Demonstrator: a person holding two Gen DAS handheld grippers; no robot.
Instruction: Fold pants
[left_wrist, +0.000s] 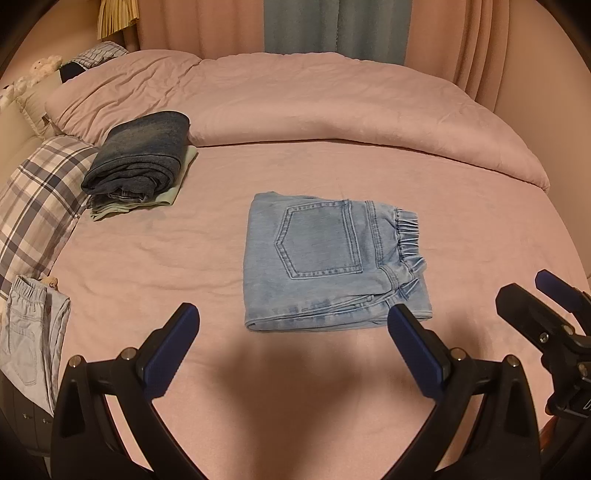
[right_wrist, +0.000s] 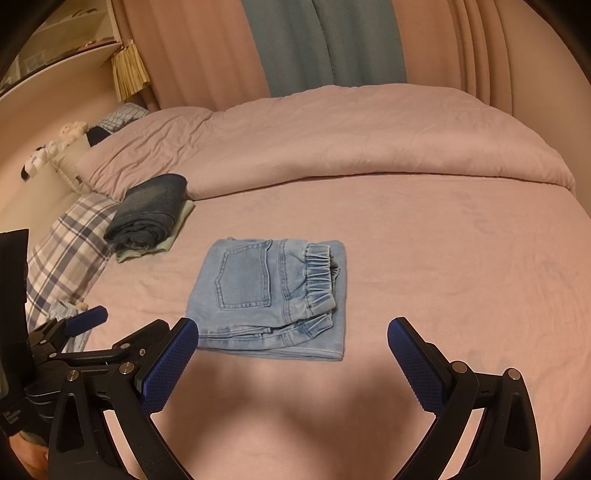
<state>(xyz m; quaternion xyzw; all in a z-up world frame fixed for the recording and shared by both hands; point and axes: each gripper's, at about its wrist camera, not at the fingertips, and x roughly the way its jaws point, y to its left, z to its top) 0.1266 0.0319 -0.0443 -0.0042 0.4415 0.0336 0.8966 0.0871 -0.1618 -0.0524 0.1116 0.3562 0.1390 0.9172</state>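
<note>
Light blue denim pants (left_wrist: 332, 262) lie folded into a compact rectangle on the pink bed sheet (left_wrist: 177, 258), back pocket up, elastic waistband to the right. They also show in the right wrist view (right_wrist: 273, 299). My left gripper (left_wrist: 293, 321) is open and empty, held just short of the pants' near edge. My right gripper (right_wrist: 293, 336) is open and empty, just short of the same near edge. The right gripper shows at the right edge of the left wrist view (left_wrist: 532, 295); the left gripper shows at the left of the right wrist view (right_wrist: 110, 325).
A stack of folded dark jeans (left_wrist: 140, 158) on a pale green garment sits at the back left, by a plaid pillow (left_wrist: 40, 192). Another pale pair of pants (left_wrist: 29, 336) hangs at the left bed edge. A pink duvet (left_wrist: 314, 99) is bunched across the back.
</note>
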